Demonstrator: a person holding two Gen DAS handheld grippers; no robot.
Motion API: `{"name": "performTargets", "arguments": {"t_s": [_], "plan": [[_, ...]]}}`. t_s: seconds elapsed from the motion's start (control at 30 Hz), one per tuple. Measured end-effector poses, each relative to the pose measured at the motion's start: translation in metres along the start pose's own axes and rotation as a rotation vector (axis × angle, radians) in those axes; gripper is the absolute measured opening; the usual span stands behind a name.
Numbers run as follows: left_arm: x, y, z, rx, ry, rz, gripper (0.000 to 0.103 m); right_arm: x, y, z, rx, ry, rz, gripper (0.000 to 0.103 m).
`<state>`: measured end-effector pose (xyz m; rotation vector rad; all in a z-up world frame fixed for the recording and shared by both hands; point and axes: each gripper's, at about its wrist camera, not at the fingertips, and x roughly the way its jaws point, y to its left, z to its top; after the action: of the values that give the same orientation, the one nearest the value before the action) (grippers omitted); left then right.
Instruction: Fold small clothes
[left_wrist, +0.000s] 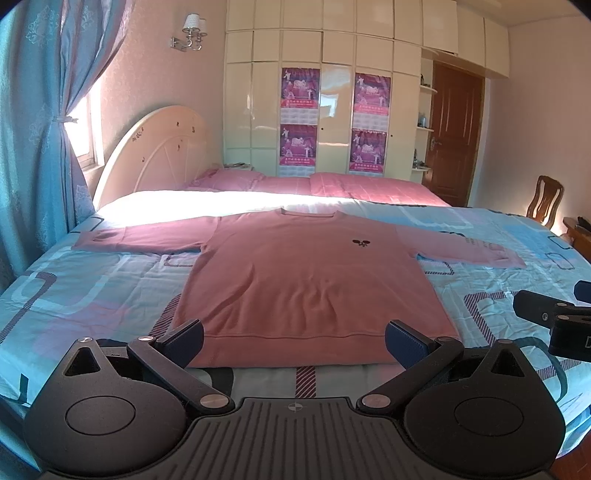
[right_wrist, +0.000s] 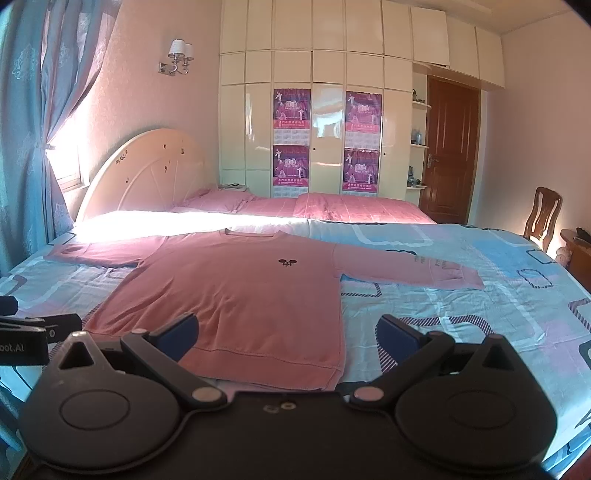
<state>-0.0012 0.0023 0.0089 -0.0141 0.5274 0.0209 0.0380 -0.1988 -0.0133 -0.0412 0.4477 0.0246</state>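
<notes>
A pink long-sleeved sweater (left_wrist: 306, 280) lies flat and face up on the bed, both sleeves spread out, hem toward me, with a small dark logo on its chest. It also shows in the right wrist view (right_wrist: 236, 302). My left gripper (left_wrist: 294, 341) is open and empty, its fingers wide apart just above the hem. My right gripper (right_wrist: 288, 336) is open and empty over the sweater's right hem corner. The right gripper's body shows at the right edge of the left wrist view (left_wrist: 554, 317).
The bed has a blue patterned sheet (left_wrist: 92, 288) and pink bedding (left_wrist: 351, 184) by a white headboard (left_wrist: 155, 147). A blue curtain (left_wrist: 33, 147) hangs at left. A wardrobe (left_wrist: 332, 110), a brown door (left_wrist: 454, 133) and a wooden chair (left_wrist: 546, 199) stand beyond.
</notes>
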Motion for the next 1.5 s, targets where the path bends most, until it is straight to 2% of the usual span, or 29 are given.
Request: {"name": "performTargets", "arguments": {"t_s": [1.2,1.5], "plan": [[-0.005,-0.002,-0.001,-0.005,-0.01,-0.001,0.103,-0.006,-0.002,0.003,0.001,-0.008,0.001,0.102],[0.009,0.002,0.002,-0.005,0.022,-0.001,0.103,0.004,0.0,0.002,0.007,0.004,-0.011,0.102]]}}
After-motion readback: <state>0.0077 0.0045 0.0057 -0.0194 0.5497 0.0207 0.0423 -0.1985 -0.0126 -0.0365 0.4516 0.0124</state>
